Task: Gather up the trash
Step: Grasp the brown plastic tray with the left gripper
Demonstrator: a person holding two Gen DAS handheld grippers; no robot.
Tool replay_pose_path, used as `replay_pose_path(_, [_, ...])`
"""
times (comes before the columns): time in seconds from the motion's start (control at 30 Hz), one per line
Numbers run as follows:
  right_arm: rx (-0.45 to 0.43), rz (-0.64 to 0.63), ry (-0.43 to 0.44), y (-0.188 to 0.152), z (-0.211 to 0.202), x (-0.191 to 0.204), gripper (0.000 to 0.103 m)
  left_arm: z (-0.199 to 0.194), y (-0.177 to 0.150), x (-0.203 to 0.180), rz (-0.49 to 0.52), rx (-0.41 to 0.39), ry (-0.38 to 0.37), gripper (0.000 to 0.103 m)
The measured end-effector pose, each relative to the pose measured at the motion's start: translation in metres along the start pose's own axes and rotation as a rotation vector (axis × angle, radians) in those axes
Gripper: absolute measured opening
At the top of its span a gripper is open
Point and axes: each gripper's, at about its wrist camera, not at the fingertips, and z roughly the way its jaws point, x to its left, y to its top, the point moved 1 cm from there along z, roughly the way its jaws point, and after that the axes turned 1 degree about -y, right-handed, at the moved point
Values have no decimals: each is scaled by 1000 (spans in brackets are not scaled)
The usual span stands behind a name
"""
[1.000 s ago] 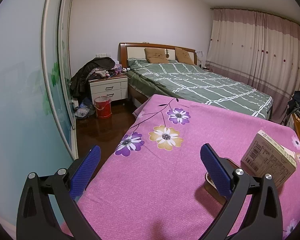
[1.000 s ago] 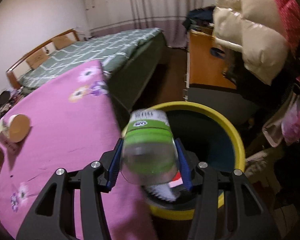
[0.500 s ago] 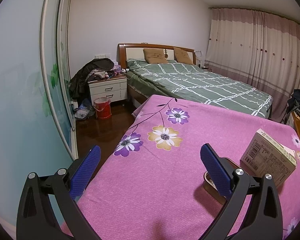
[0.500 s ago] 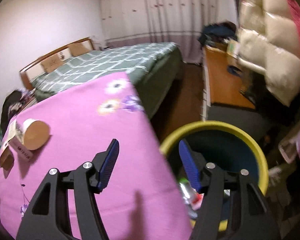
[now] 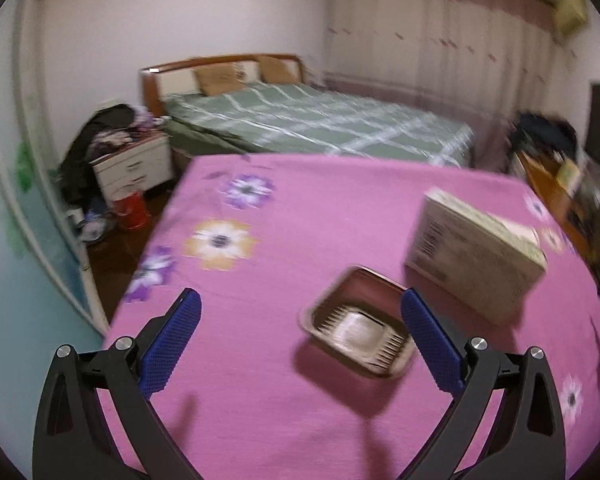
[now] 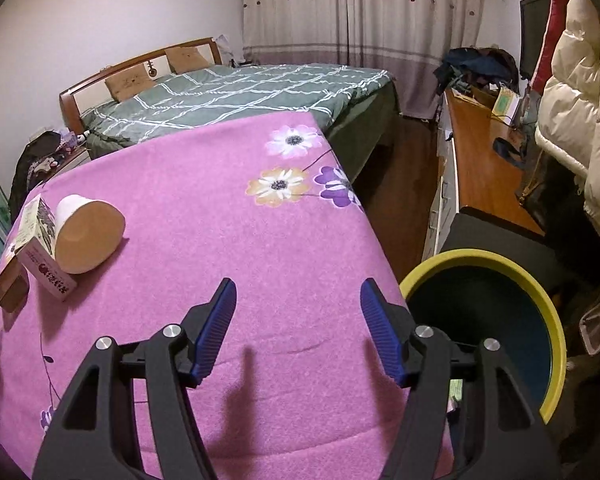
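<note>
Hovering over the pink cloth (image 5: 300, 240), the left gripper (image 5: 298, 330) gapes wide and empty near a small tray (image 5: 358, 324) beside a box (image 5: 476, 252). The right gripper (image 6: 298, 330) is also spread, holding nothing, beside the yellow bin (image 6: 552, 320).

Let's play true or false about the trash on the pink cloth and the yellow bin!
1. The right gripper holds a bottle. False: it is open and holds nothing.
2. The paper cup lies on its side beside the carton. True.
3. The yellow-rimmed bin sits on top of the pink cloth. False: it stands on the floor beside it.
4. The left gripper is open, with the small tray ahead of its fingers. True.
5. The tray is round. False: it is rectangular.
</note>
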Motion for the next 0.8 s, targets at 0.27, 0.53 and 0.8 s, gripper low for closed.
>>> replay_pose_path(0.27, [16,21,21,0,4,-5,62,36,4,-25,94,139,-93,98])
replay_pose_path(0.53, [23,26,39,0,4,-8,62,60,11,-25,120,203,-112,98])
replay_pose_path(0.8, [35,38,51,0,7,-10,62,73,8,-31,138,260,-138,81])
